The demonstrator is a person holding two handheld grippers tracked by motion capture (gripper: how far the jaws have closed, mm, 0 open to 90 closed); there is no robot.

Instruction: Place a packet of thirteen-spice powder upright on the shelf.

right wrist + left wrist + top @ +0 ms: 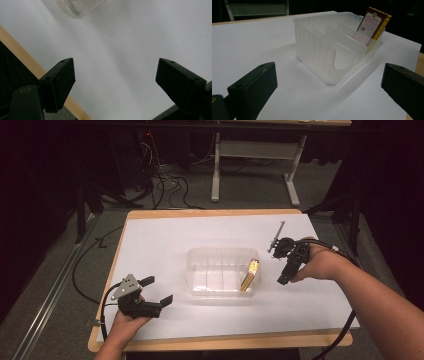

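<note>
A clear plastic rack with several upright dividers stands mid-table on the white sheet. A slim red and yellow box leans upright in its rightmost slot. In the left gripper view the rack lies ahead, with the box at its far end. At the table's near left corner, my left gripper is open and empty, pointing right toward the rack. Its jaws stand wide apart. My right gripper hangs just right of the rack and points down. It is open over bare sheet, with a rack corner above.
The white sheet covers most of the wooden table, whose edge runs near my right gripper. Cables and a white table frame lie on the floor beyond the far edge.
</note>
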